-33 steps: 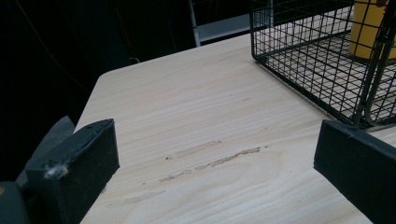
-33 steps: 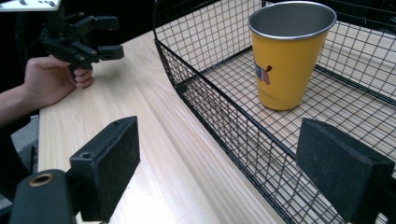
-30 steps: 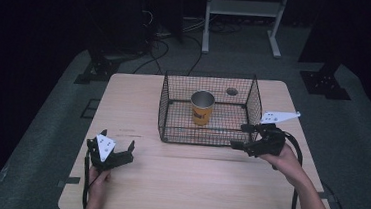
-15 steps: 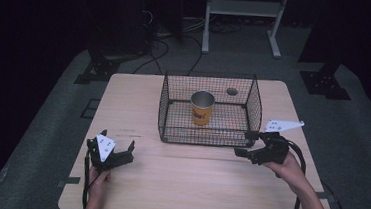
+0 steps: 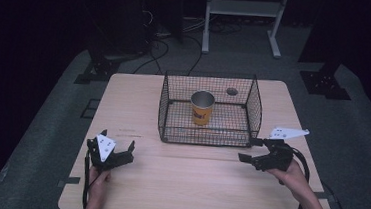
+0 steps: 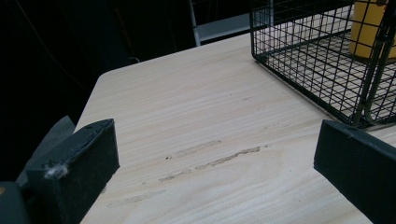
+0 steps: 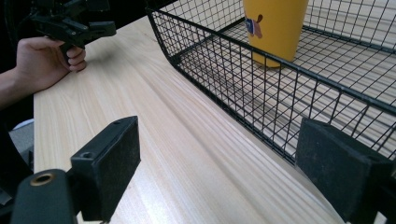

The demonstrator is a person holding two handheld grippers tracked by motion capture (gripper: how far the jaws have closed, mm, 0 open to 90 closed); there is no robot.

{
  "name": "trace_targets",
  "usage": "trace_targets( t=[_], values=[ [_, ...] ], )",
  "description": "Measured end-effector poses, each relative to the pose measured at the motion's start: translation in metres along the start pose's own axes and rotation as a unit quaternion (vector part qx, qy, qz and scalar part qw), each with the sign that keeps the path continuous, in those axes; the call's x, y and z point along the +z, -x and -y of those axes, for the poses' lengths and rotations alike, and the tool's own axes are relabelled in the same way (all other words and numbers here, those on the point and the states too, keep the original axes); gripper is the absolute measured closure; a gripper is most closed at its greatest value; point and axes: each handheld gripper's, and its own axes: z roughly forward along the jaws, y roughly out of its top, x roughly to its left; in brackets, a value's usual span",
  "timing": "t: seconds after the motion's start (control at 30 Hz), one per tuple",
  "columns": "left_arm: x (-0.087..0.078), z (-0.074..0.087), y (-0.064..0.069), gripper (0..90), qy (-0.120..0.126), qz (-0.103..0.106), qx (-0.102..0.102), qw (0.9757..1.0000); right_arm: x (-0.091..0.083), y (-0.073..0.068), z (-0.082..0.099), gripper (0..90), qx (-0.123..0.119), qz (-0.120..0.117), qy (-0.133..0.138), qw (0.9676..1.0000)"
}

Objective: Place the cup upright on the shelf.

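Cup (image 5: 202, 107) inside wire basket (image 5: 253, 110) at table's (image 5: 133, 105) far middle, left gripper (image 5: 115, 155) near front left, right gripper (image 5: 250, 150) just before basket's right corner

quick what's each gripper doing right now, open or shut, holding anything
Left gripper: open, jaws wide apart, holding nothing, over bare table.
Right gripper: open, holding nothing, just outside the wire basket with the yellow cup.

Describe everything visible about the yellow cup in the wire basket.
The yellow cup stands upright on the floor of the black wire basket, toward the back and left of centre. It looks smooth, with a silvery open rim and a small printed emblem on its side. Only the basket floor touches it; neither claw is near it.
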Motion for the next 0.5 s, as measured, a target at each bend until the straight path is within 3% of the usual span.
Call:
trace_targets(
  t=[0.5],
  values=[
    [0.0, 0.0, 0.0, 0.0, 0.0, 0.0, 0.0, 1.0, -0.003, -0.003, 0.017, 13.4, 0.009, 0.003, 0.004, 1.0]
  ],
)
